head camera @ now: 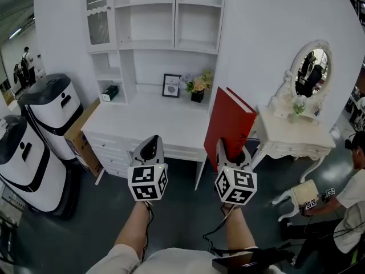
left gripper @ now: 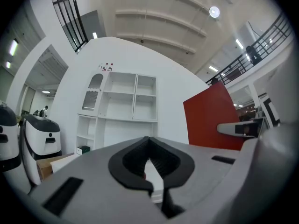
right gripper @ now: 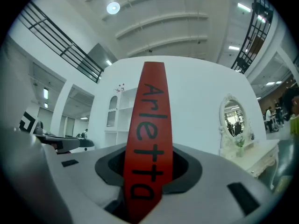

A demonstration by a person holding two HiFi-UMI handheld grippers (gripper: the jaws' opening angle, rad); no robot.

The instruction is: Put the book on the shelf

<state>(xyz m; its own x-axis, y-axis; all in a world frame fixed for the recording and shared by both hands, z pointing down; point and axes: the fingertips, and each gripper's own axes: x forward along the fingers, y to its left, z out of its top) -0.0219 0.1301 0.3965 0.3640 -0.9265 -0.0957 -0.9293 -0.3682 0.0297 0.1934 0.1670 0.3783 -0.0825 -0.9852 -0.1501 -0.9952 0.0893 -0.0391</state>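
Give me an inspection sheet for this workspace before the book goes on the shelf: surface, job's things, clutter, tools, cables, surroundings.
Surface: white desk, middle bare.
Job's things: red book held upright, spine toward the right tool's camera; white shelf unit above the desk, its open compartments look empty.
Clutter: framed picture and flower pot at the desk's back; green box in a left cubby.
Tools: left tool shut, empty; right tool shut on the book.
Cables: black cable trails from each tool along the forearm.
Surroundings: two white machines at left; vanity table with mirror at right; person lower right.
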